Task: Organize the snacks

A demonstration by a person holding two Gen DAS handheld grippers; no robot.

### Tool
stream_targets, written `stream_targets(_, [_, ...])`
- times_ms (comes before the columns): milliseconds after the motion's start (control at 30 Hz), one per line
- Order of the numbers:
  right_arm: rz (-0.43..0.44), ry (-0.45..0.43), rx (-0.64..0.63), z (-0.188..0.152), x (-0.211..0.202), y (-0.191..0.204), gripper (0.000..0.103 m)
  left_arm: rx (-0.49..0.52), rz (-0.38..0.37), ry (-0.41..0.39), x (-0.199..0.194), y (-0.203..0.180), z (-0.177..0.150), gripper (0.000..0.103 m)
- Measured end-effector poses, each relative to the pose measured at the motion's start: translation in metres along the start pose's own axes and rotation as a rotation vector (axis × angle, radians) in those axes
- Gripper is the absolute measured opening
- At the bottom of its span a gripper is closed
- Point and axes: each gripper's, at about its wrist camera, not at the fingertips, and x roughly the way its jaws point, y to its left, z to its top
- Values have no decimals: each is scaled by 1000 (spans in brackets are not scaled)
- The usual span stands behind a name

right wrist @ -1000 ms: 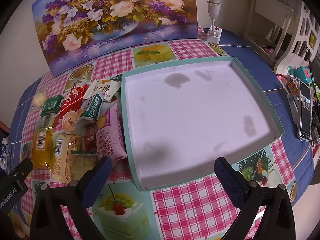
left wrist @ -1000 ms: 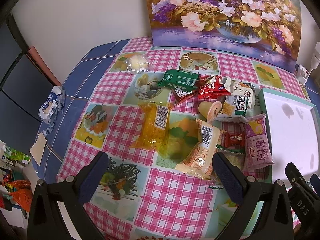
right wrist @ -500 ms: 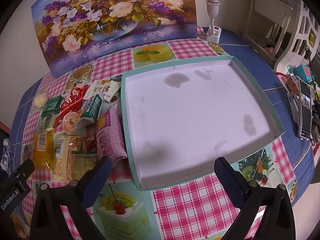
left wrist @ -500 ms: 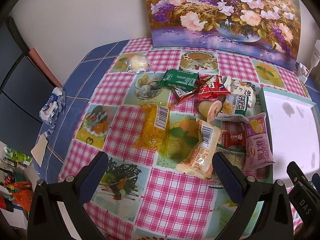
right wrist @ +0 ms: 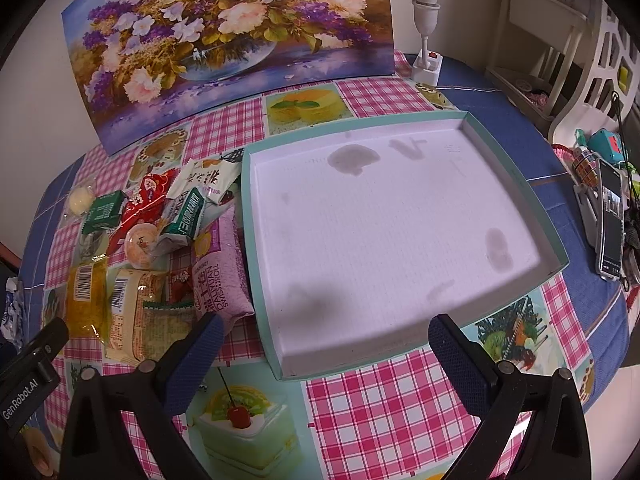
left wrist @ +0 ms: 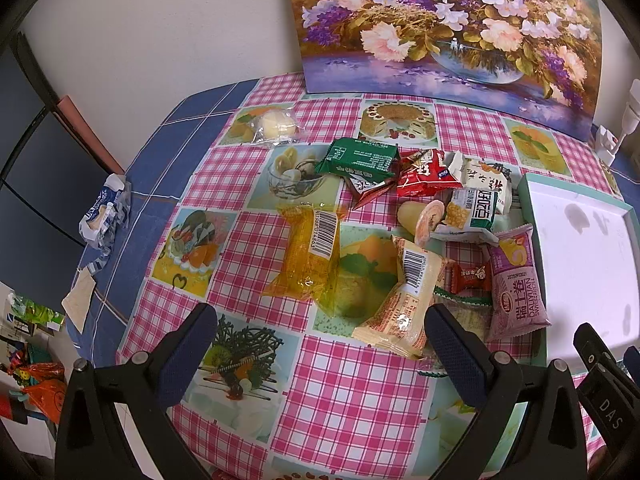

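The snack packets [left wrist: 404, 240] lie heaped on the checked surface [left wrist: 352, 392] just left of the empty tray [right wrist: 400, 236]; nothing has shifted over the last second; both the left hand-held gripper [left wrist: 320, 352] and right hand-held gripper [right wrist: 324, 356] hover spread and empty, so sorting is not yet begun.

Snack packets [right wrist: 160, 240] lie left of the tray [right wrist: 516, 184]

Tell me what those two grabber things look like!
Both are black plastic claws. The left gripper and the right gripper each have two fingers with bumpy dark blue pads and small silver screws. White letters on their sides spell "DAS" and "GenRobot.AI".
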Motion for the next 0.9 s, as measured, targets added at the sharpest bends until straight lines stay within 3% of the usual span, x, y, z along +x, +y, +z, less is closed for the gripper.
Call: stream_targets(900, [0,12,3,-2,3,-1,103,0,1,1,0,-1,0,103])
